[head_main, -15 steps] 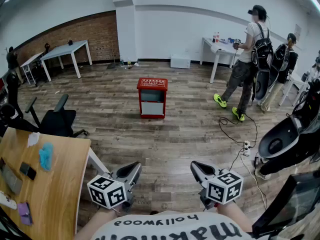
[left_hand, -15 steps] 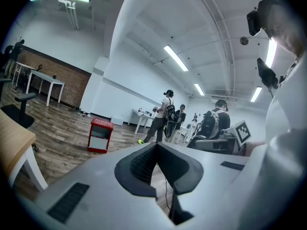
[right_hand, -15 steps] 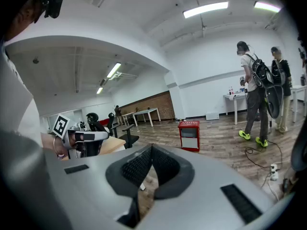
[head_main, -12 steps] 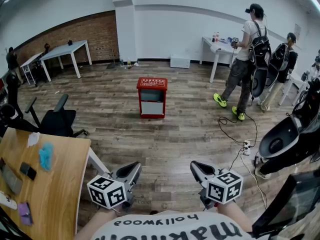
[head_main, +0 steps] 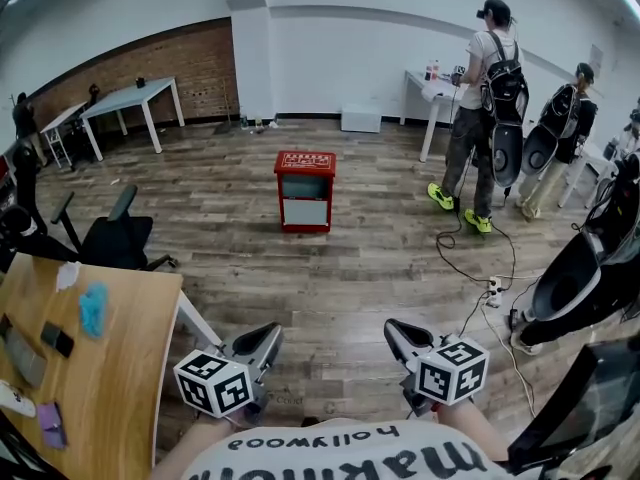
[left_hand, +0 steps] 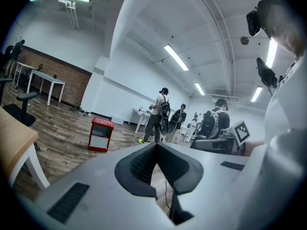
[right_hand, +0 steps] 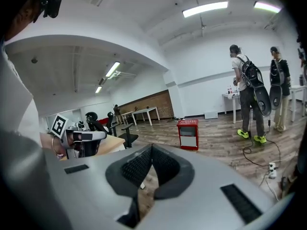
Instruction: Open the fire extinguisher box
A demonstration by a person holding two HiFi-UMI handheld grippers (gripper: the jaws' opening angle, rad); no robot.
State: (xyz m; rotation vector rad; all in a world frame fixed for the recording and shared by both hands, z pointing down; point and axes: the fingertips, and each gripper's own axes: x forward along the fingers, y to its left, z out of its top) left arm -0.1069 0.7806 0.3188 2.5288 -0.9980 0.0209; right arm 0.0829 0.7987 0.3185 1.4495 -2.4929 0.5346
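The red fire extinguisher box (head_main: 305,191) is seen upright on the wooden floor, out in the open middle of the room and well apart from both claws. The left claw (head_main: 266,336) and the right claw (head_main: 396,332) are held low near the body, each closed with nothing between the pads. The box is best approached head-on, the cable (head_main: 470,268) on the floor to its right being avoided. One claw must then be opened before the front panel is taken, probably at its edge.

Wooden desk (head_main: 130,368) at left — office chair (head_main: 115,240) just beside it.
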